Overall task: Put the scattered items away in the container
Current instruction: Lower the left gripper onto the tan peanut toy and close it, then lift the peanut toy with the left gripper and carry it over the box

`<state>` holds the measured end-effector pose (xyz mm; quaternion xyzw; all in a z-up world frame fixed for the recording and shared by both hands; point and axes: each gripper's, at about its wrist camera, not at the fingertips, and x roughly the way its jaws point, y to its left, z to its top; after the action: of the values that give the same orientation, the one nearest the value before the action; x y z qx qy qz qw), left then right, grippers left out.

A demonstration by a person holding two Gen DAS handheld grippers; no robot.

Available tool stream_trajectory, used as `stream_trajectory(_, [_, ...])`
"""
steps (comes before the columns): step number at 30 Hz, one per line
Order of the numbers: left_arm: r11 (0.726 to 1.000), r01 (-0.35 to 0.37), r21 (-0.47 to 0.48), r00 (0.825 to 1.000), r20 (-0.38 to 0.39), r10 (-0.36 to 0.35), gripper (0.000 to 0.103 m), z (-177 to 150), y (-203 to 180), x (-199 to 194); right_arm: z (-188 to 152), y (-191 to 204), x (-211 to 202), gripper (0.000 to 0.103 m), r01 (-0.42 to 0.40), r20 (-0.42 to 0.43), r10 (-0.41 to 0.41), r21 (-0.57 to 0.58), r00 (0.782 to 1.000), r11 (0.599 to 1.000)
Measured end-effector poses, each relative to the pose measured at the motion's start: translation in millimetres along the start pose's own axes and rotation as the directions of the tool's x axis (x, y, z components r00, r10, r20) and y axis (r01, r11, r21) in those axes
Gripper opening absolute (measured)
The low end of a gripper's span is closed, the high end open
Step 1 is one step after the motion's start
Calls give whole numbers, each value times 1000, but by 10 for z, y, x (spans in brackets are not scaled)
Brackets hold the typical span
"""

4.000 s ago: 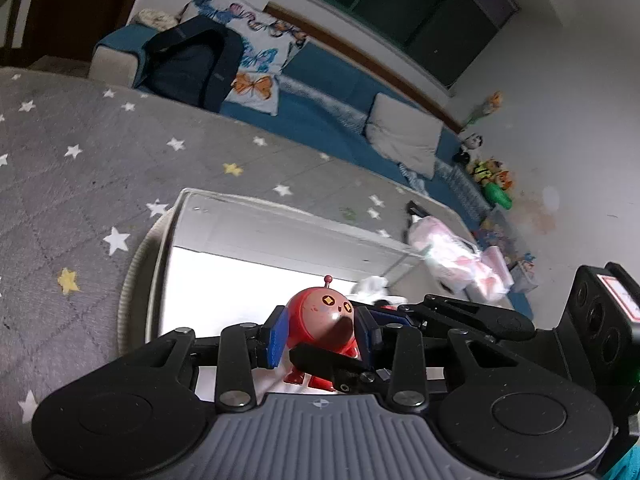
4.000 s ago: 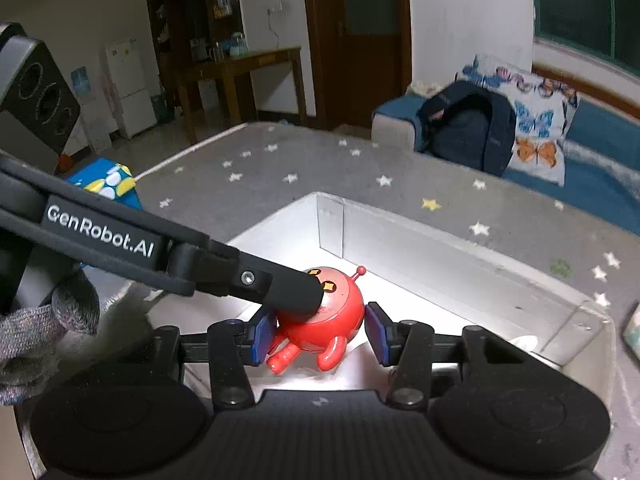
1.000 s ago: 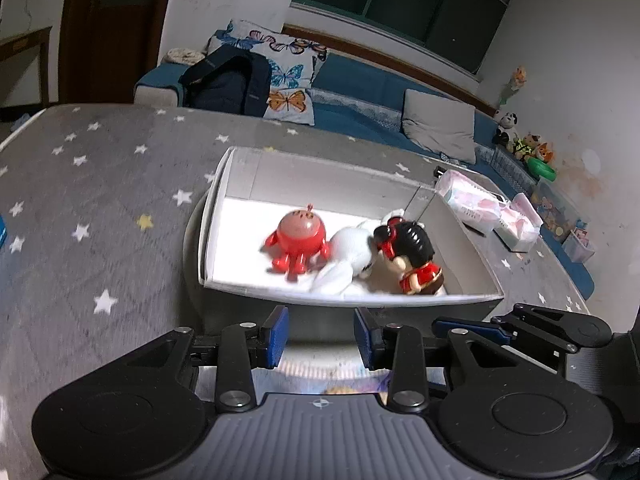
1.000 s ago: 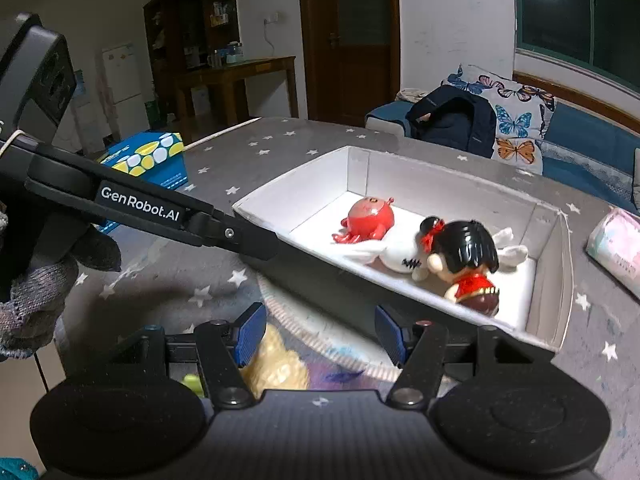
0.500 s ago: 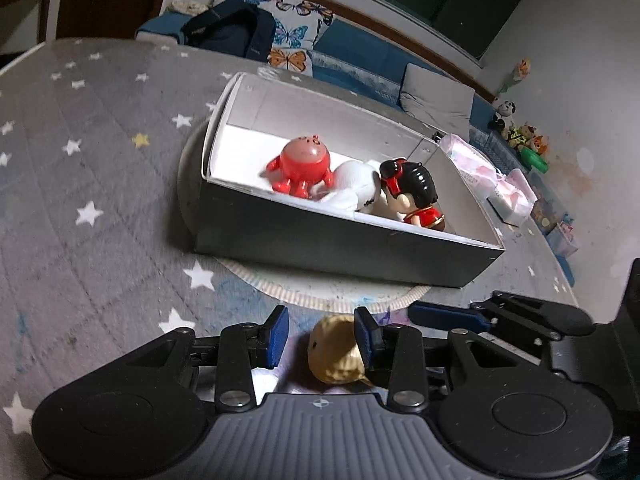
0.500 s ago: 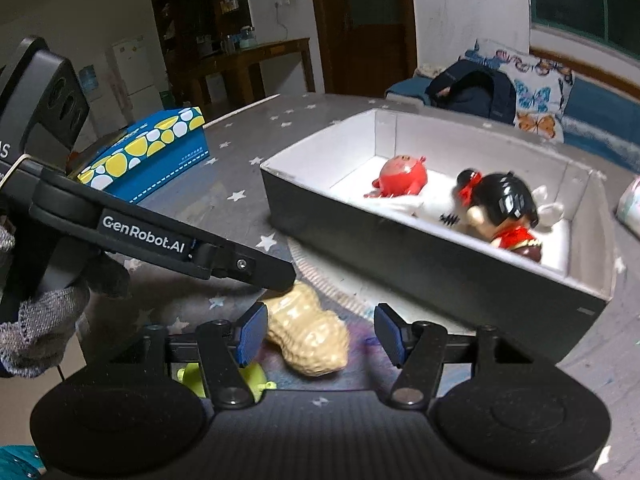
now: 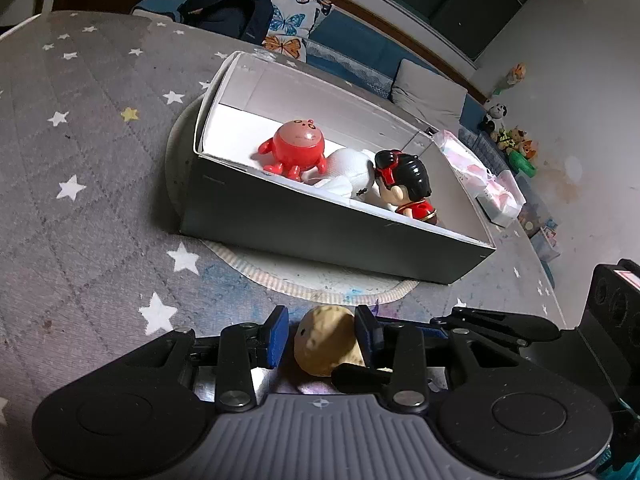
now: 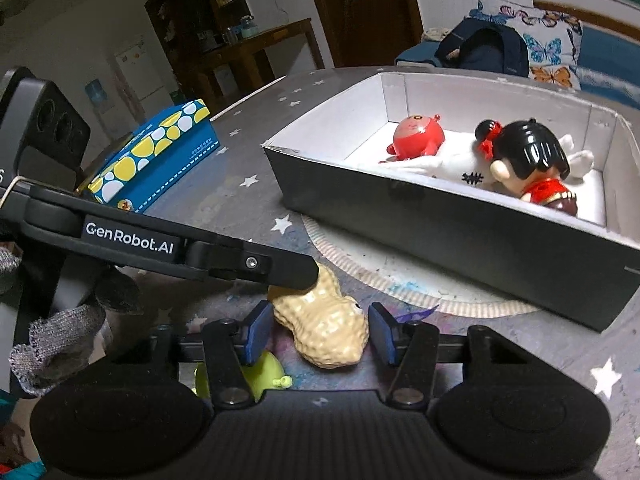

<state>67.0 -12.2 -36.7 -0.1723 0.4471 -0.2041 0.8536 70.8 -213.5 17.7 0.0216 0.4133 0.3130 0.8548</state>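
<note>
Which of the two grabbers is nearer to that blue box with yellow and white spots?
Left. The left gripper reaches in from the blue box's side; the right gripper sits farther off, its fingers closing around the peanut toy.

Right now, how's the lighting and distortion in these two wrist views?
Left wrist view: dim room, fisheye bends the grey star-patterned tablecloth, glare on the red round toy figure. Right wrist view: dark background, glare on the black-haired doll, white-lined grey box bright inside.
</note>
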Motion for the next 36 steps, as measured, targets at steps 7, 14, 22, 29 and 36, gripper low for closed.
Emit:
stream_trajectory(7, [1000,2,-3,1000,-13,-2,38,-10,-33,12,-15,52,-50,41,17,18,-16,-28,1000,999])
stream_trajectory(14, [1000,27,1,1000,4,-27,38,12,-70,-37,-14,82,-139,40,31,36,-29,-51,999,998])
stream_trajectory(22, [1000,27,-8,1000,0,-27,38,-19,-24,25,-40,44,-41,40,26,4,-26,-42,1000,999])
stream_trajectory(29, [1000,26,-8,1000,5,-26,38,-14,-10,21,-31,17,10,41,1,-4,-1,-25,1000,1000])
stream_trajectory(36, [1000,29,6,999,19,-29,38,-6,-36,-3,-27,36,42,41,-10,-8,9,-38,1000,999])
